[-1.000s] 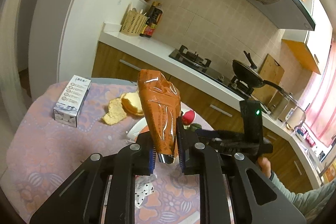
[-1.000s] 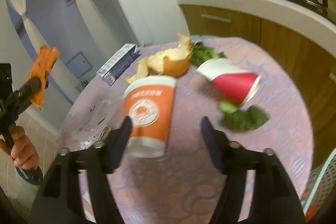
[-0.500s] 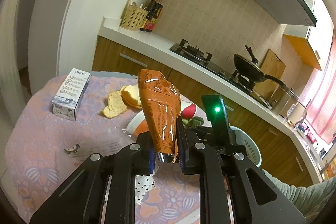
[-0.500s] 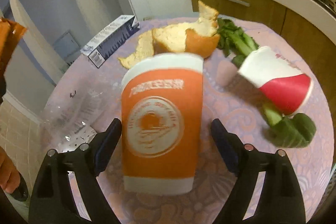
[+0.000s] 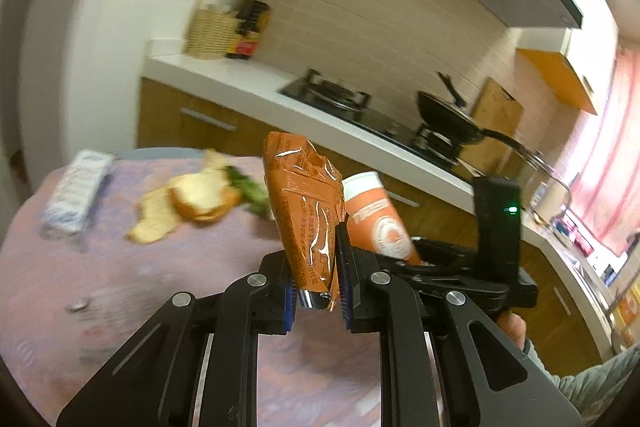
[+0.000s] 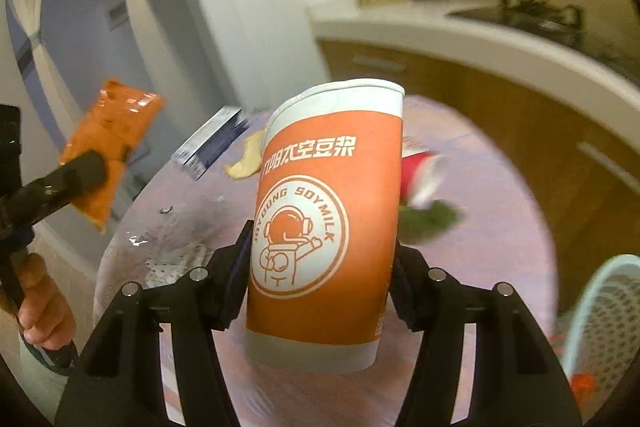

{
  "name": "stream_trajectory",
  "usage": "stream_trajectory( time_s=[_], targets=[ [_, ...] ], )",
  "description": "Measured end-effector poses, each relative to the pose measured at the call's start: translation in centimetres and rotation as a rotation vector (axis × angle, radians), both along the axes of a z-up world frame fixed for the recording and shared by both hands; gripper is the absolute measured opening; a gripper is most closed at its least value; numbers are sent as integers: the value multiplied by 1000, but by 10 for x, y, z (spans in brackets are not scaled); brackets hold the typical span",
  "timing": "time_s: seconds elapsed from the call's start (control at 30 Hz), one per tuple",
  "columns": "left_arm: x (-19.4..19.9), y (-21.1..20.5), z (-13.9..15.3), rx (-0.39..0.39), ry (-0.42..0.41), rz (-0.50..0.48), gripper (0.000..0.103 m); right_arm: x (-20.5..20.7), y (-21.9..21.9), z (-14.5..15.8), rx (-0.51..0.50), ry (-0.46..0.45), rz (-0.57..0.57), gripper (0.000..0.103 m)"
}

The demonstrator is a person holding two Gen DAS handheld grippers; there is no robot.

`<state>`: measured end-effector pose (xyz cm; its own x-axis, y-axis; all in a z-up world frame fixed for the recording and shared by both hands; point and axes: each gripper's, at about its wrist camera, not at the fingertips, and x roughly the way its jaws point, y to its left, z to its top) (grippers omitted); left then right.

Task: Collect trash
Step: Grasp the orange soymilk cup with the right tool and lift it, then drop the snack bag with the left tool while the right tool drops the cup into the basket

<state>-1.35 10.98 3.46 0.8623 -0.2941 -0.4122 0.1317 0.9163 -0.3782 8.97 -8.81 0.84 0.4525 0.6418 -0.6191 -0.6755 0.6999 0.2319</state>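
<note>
Presently: orange paper cup point(image 6: 326, 227), light, crushable, clamped mid-wall in right claw point(image 6: 320, 267); crinkly orange wrapper point(image 5: 306, 211), slippery, pinched at bottom edge in left claw point(image 5: 316, 287).

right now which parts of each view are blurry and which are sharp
Left wrist view: the orange wrapper in the left gripper is sharp, while the box, peel and counter are motion-smeared. Right wrist view: the orange cup in the right gripper is crisp; the red cup and basket are blurred.
</note>
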Motion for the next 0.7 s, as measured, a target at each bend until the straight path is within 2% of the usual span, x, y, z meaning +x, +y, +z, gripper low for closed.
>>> stream_trajectory(
  time_s=[0.13,0.3,0.5,0.7],
  targets=[
    [29,-44,3,14,-8,-103,15,1,-63,17,11,-54,-126,56],
    [66,-98,1,36,4,-205,15,6,-134,21,9,-94,-261,56],
    [109,-167,-6,69,31,-323,15,18,-210,5,28,-50,-414,56],
    [143,-234,-22,101,73,-422,15,27,-265,-16,42,4,-530,56]
  ],
)
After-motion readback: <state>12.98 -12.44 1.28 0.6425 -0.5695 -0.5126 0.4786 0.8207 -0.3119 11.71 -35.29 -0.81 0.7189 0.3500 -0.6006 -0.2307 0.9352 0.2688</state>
